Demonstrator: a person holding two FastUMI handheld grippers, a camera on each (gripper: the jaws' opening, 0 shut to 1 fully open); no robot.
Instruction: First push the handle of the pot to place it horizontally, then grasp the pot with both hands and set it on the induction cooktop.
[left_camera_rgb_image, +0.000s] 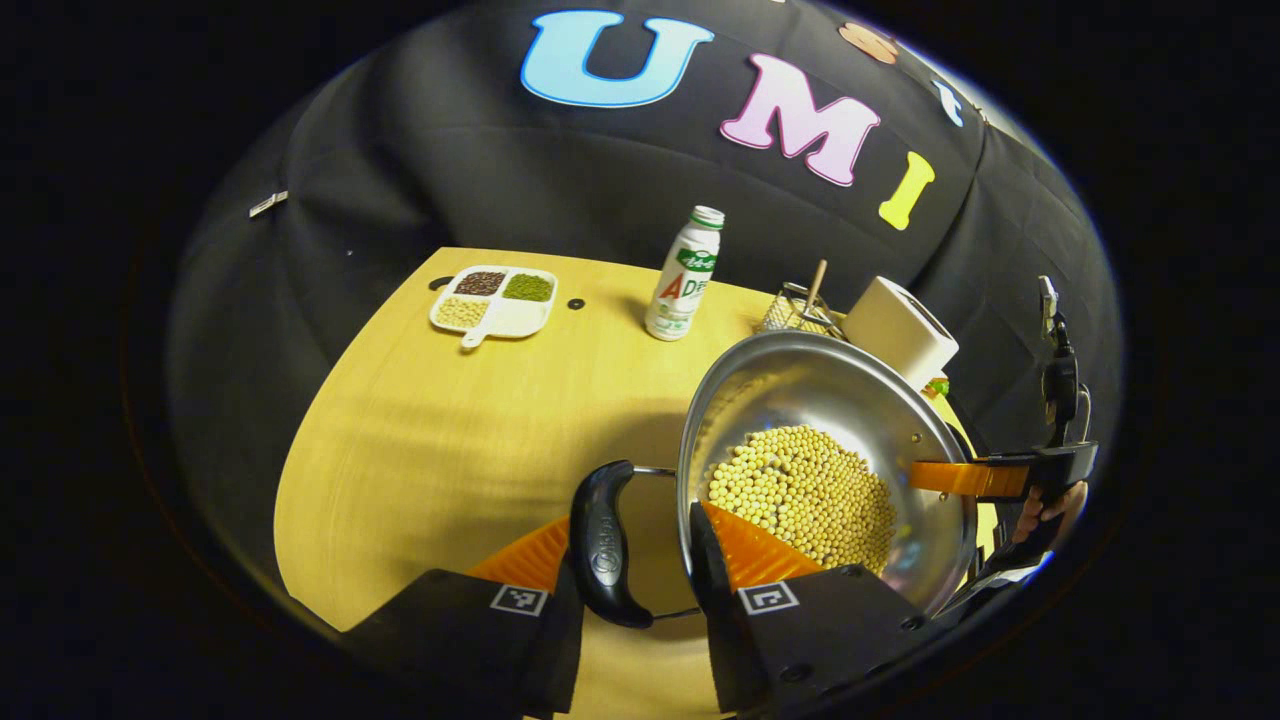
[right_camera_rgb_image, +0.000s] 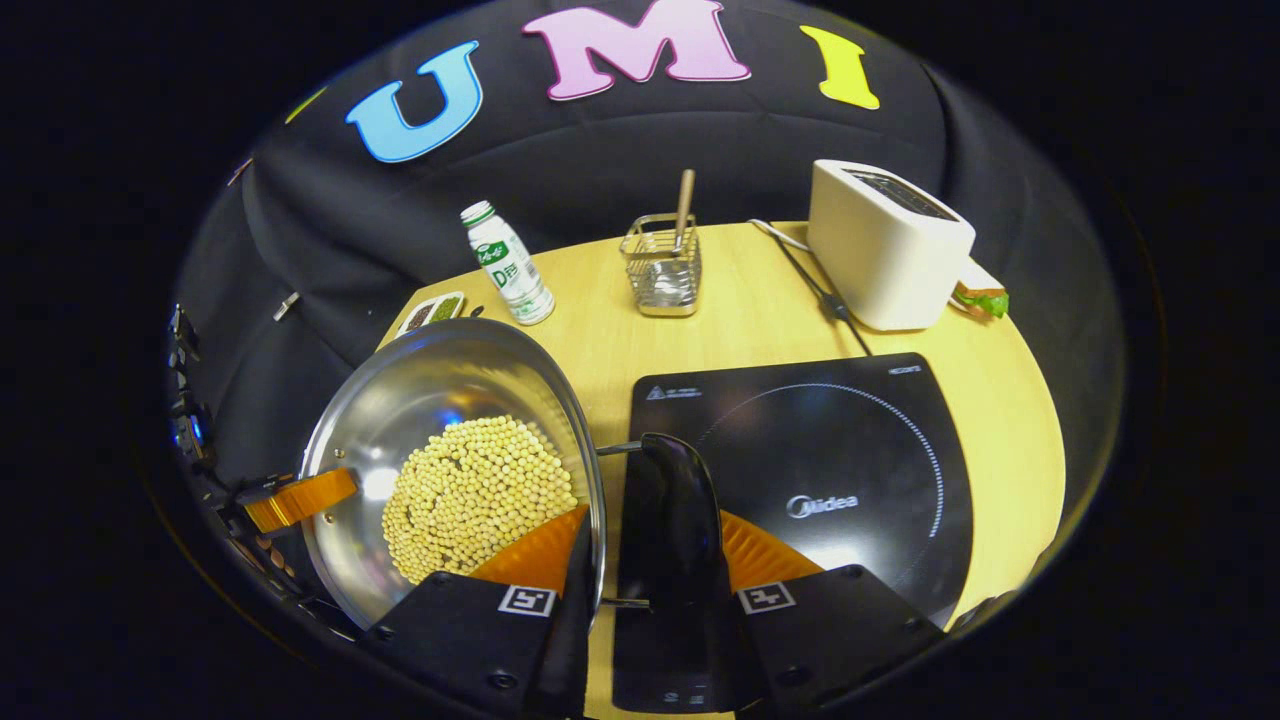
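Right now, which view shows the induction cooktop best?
The right gripper view: the cooktop lies wide and nearly whole on the table beside the pot. In the left gripper view, the pot covers that side, so I cannot find it.

The toaster (left_camera_rgb_image: 900, 330) stands half hidden behind the pot (left_camera_rgb_image: 820, 400).

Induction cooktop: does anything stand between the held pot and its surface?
Nothing visible does. The pot, full of beans, hangs just left of the induction cooktop, whose glass is bare. The toaster and utensil basket stand behind it.
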